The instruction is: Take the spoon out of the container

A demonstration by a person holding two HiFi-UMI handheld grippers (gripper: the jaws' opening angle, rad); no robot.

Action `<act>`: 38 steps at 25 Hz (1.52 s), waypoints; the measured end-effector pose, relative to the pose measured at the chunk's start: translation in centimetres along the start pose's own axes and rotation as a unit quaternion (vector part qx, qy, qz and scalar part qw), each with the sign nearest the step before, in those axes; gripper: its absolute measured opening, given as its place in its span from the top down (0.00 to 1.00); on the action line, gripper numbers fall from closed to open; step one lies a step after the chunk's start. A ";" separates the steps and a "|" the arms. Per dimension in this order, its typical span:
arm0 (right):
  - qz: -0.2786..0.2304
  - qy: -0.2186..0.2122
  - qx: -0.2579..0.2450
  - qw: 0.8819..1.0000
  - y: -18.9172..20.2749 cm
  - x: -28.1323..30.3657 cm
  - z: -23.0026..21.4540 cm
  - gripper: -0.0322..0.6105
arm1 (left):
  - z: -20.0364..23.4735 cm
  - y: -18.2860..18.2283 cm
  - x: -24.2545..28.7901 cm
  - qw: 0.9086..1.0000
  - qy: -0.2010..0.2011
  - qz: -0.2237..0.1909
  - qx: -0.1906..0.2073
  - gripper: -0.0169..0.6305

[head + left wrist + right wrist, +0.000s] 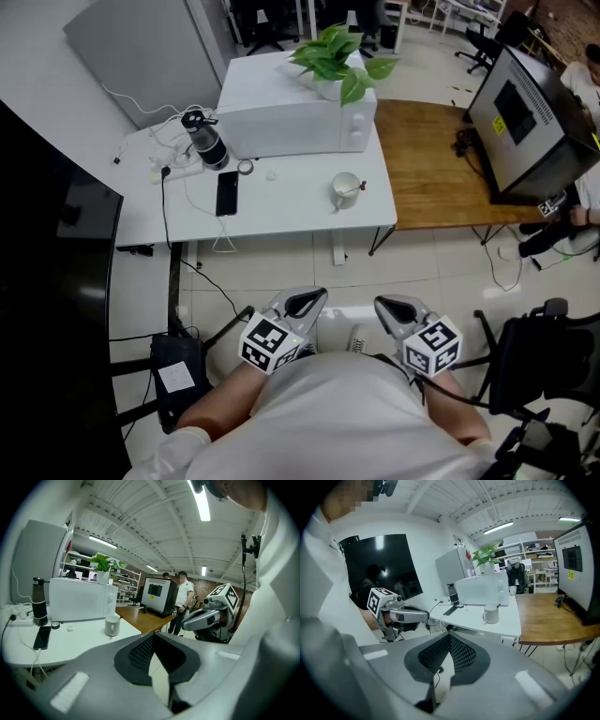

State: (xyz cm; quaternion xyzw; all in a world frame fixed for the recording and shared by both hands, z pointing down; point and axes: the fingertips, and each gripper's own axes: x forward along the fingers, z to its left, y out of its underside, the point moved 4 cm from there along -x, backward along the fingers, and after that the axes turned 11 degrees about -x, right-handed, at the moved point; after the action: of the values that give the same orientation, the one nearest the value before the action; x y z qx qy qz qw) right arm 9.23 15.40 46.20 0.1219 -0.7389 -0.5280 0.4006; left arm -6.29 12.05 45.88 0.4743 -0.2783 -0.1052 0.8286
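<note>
A white mug [344,190] stands near the front right corner of the white table [281,211], with a spoon [357,187] leaning out of it to the right. The mug [112,626] shows far off in the left gripper view, and in the right gripper view the mug [491,613] is just as distant. My left gripper [314,296] and right gripper [386,303] are held close to my body, well short of the table, over the tiled floor. Both are shut with nothing between the pads.
A white microwave [295,117] with a potted plant [337,56] on top, a dark bottle [204,139], a black phone [226,193] and cables share the table. A wooden table [436,169] with a black screen unit [525,117] adjoins at right. A black chair [544,361] stands at my right.
</note>
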 end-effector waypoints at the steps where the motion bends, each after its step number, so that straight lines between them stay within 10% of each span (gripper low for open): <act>1: 0.000 0.001 0.000 1.000 0.0 0.1 0.1 0.94 | 0.1 0.0 -0.1 1.000 0.001 0.000 0.000 0.97; 23: 0.004 0.028 0.005 1.000 -2.1 4.6 5.7 0.94 | 4.8 0.7 -5.4 1.000 0.025 -0.007 -0.008 0.97; 38: -0.009 0.022 -0.006 1.000 -4.2 6.8 -0.6 0.94 | 7.5 -1.5 -2.4 1.000 0.003 -0.014 -0.010 0.97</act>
State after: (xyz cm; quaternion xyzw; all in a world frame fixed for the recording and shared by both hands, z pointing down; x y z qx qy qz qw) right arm 4.19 9.15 45.77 0.1381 -0.7253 -0.5335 0.4126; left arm -12.30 6.86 46.70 0.4699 -0.2679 -0.1180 0.8328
